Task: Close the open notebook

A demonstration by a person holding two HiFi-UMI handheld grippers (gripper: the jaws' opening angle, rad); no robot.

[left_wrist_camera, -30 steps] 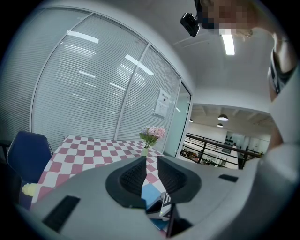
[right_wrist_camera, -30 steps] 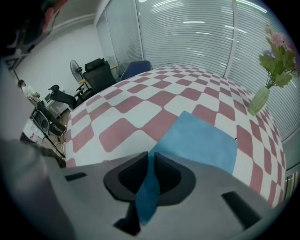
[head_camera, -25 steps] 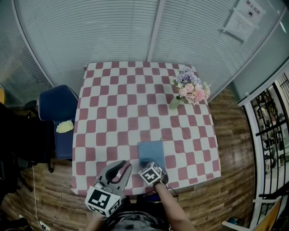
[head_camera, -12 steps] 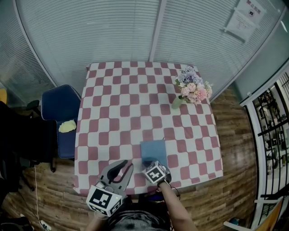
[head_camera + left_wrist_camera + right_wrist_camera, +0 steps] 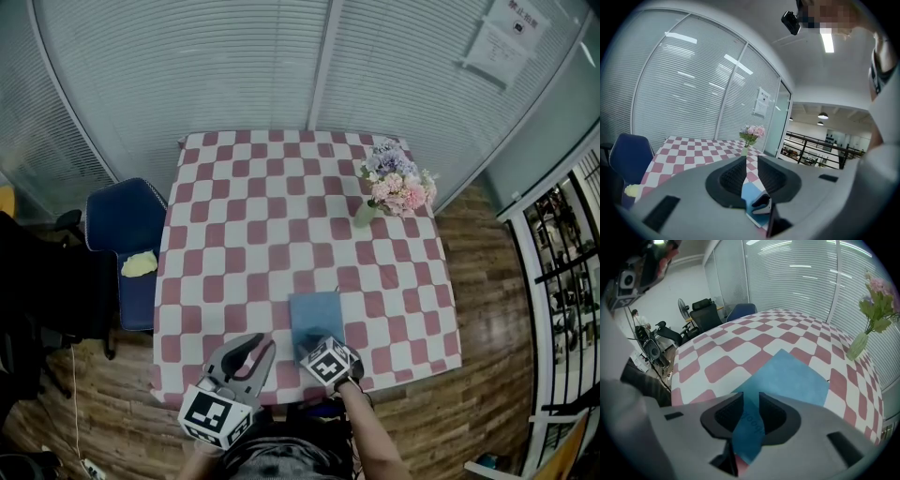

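Observation:
The blue notebook (image 5: pixel 317 314) lies shut and flat on the checked table (image 5: pixel 244 234), near its front edge. My right gripper (image 5: pixel 313 348) points steeply down over the book's near edge. Its jaws are opening, and in the right gripper view the blue cover (image 5: pixel 787 376) shows in the gap of the right gripper (image 5: pixel 751 401), with the pads apart from it. My left gripper (image 5: pixel 255 349) hovers at the front edge, left of the book, open with nothing held. Through the left gripper (image 5: pixel 751 161) I see the notebook (image 5: pixel 751 194) below.
A vase of flowers (image 5: pixel 394 187) stands at the table's far right. A blue chair (image 5: pixel 122 234) with a yellow cloth (image 5: pixel 138 264) is beside the left edge. Blinds and glass walls surround the table.
The right gripper has drawn slightly back toward the table's front edge. The notebook lies flat as before. The left gripper has not moved.

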